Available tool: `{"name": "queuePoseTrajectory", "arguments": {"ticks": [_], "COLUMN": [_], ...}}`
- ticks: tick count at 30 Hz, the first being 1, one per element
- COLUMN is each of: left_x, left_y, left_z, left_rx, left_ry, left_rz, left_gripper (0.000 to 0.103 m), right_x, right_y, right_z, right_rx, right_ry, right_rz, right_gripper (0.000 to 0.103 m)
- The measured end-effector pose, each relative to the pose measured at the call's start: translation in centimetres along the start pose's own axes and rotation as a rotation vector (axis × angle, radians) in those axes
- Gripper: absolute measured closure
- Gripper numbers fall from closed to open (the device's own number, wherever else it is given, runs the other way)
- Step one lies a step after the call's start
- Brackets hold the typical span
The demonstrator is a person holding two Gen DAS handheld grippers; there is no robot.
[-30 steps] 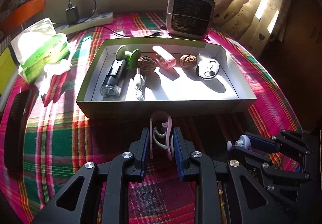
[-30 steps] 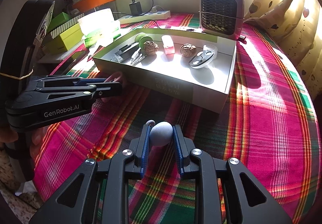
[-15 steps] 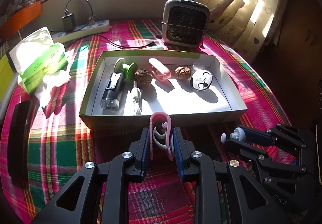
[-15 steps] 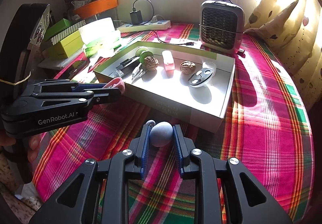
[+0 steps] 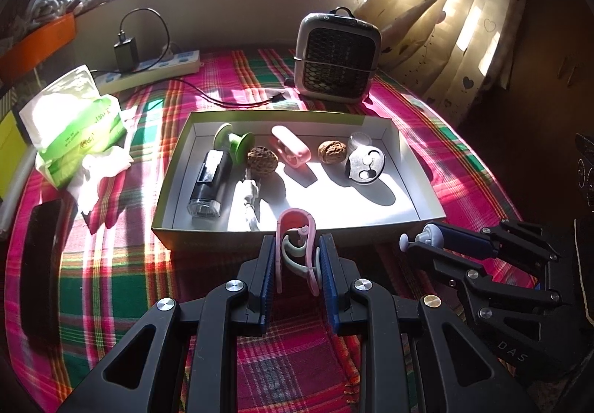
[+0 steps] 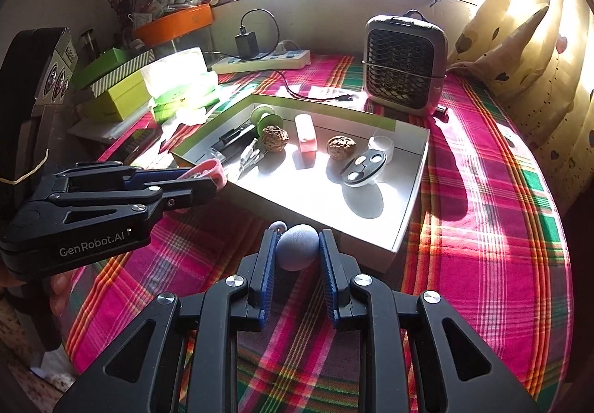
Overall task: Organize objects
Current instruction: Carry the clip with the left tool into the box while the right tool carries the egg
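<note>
My left tool (image 5: 297, 260) is clamped on a pink clip (image 5: 296, 246), held upright just short of the near wall of the white box (image 5: 408, 168). My right tool (image 6: 296, 251) is closed around a small grey-blue ball piece (image 6: 298, 251), also in front of the box, toward its near right corner. Both are carried above the plaid-covered surface (image 6: 482, 246), I'd say so they clear the rim before dropping in. The box already holds walnuts, another pink clip (image 5: 290, 149), a green spool (image 5: 233, 143) and a black device (image 5: 208, 186) lined up at the back, so the open front floor looks like the target.
</note>
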State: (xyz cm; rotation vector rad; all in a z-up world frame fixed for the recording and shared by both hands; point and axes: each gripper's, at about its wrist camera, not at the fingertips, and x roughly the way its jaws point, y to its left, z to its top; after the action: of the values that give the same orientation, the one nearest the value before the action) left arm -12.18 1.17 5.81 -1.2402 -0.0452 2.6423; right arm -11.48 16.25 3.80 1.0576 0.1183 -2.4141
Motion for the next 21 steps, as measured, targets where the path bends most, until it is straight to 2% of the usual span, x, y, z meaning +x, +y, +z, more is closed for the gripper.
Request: {"name": "queuePoseTrajectory", "arguments": {"ticks": [21], "left_x": [4.0], "left_y": [-0.1], "left_z": [2.9], "left_rx": [0.010], "left_ry": [0.038], "left_rz": [-0.027], "left_gripper": [0.082], "right_x": [2.6], "right_y": [-3.0], "right_z": [2.6], "right_rx": [0.066], "right_ry": [0.028], "right_rz": [-0.083], "right_gripper": [0.079]}}
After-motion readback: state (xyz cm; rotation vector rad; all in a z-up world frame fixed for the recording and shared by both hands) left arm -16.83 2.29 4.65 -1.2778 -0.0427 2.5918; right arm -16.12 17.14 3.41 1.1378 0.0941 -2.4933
